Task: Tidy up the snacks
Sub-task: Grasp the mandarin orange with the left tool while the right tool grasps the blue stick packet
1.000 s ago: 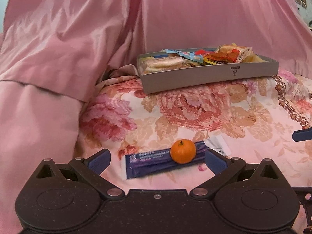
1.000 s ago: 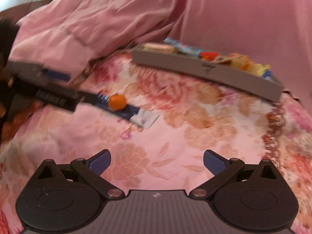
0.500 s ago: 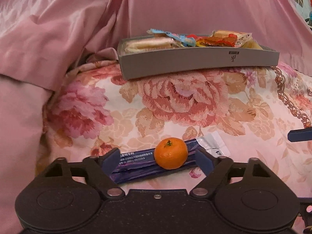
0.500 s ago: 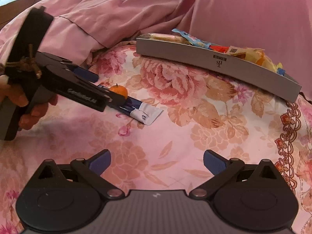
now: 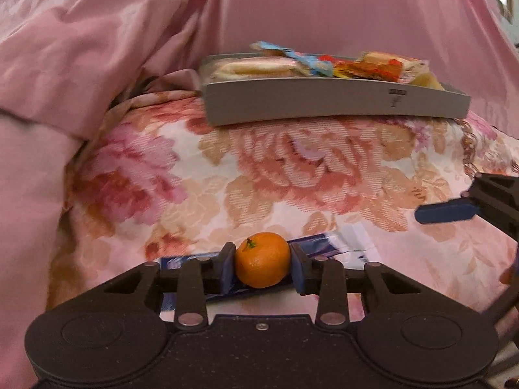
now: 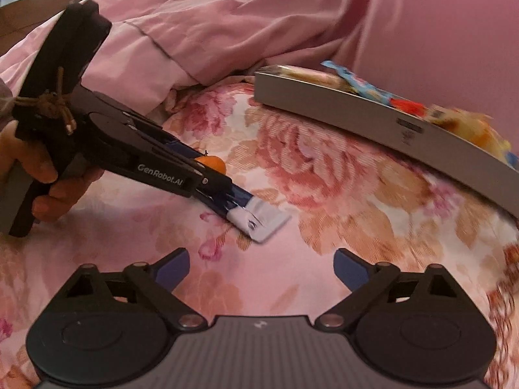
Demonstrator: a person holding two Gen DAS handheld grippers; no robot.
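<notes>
Bedspread (image 5: 324, 168) lies bare between the grey snack box (image 5: 324, 103) and the mandarin (image 5: 262, 264), which the left claw (image 5: 262, 269) pinches atop a blue wrapper (image 6: 256, 218) well short of the box. Right claw (image 6: 261, 267) is closing, nothing between its jaws.

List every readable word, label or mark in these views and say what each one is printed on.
"GenRobot.AI": white lettering along the side of the left gripper.
Dark logo mark on the front wall of the grey tray: too small to read.
Print on the blue snack packet: blurred, unreadable.
Small white emblem on the right gripper body: a mark, no words.
</notes>
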